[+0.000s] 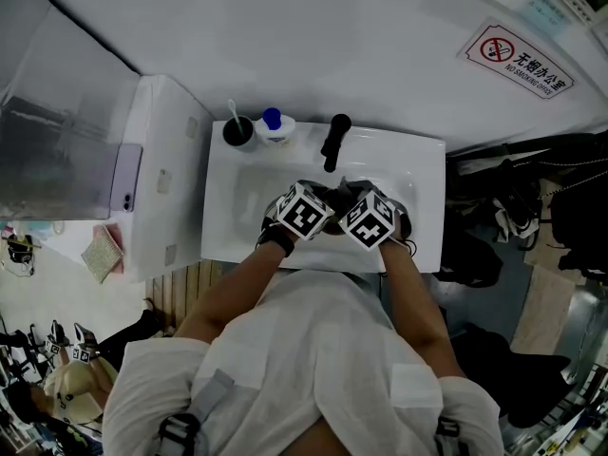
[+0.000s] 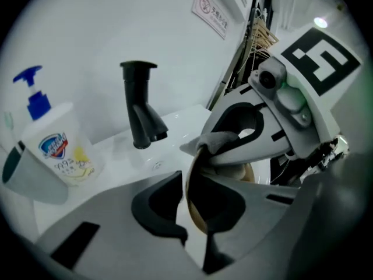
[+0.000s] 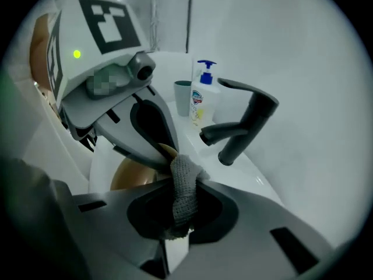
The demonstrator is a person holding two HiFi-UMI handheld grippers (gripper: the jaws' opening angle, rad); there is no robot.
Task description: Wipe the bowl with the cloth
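White washbasin (image 1: 228,207): cup (image 1: 237,131), soap bottle (image 1: 275,126), faucet (image 1: 334,141)

the head view hangs above the person and looks steeply down on the white sink (image 1: 423,174). the left gripper view sits low and close, facing the black tap (image 2: 140,115), with the right hand-held gripper (image 2: 220,142) crowding its right side. the right gripper view looks back at the left hand-held gripper (image 3: 164,151). all three share tap and soap bottle (image 3: 201,95).

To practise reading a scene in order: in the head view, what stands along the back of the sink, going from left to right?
Dark cup → soap bottle → black faucet
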